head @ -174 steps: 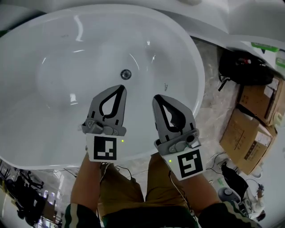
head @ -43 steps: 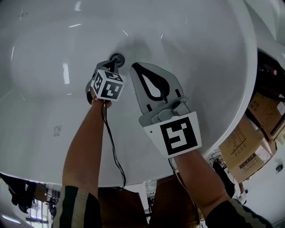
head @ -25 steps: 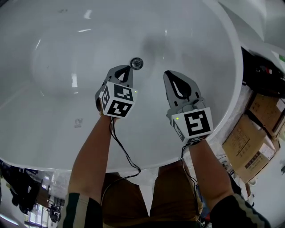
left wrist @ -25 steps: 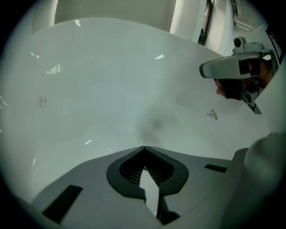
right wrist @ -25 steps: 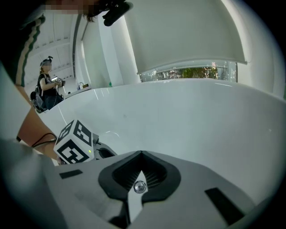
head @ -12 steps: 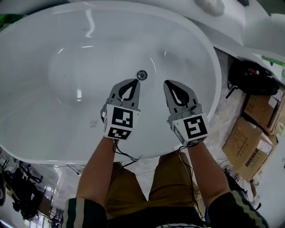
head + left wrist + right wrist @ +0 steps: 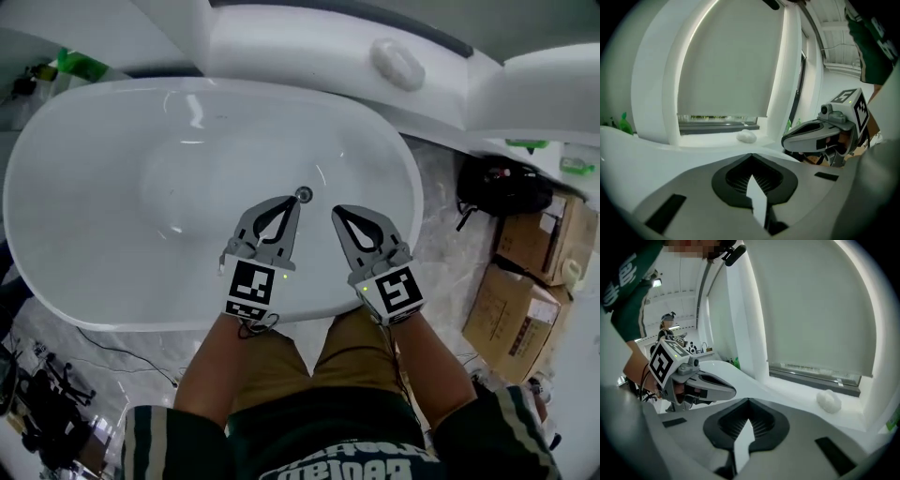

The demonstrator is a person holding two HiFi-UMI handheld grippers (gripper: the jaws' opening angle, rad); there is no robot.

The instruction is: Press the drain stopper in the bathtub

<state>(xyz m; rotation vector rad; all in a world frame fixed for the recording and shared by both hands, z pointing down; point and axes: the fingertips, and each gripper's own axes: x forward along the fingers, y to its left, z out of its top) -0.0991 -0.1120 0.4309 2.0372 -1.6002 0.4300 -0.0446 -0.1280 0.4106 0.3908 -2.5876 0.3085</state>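
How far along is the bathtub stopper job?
Press looks done: the left tool was on the drain stopper seconds ago and is now lifted clear, shut. In hand: nothing; the right tool is shut, empty. Remaining: nothing obvious, though the stopper's position can't be read.

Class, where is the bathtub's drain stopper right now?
In the head view, the drain stopper sits on the bathtub floor, right of its centre, just beyond the tip of the left gripper and up-left of the right gripper.
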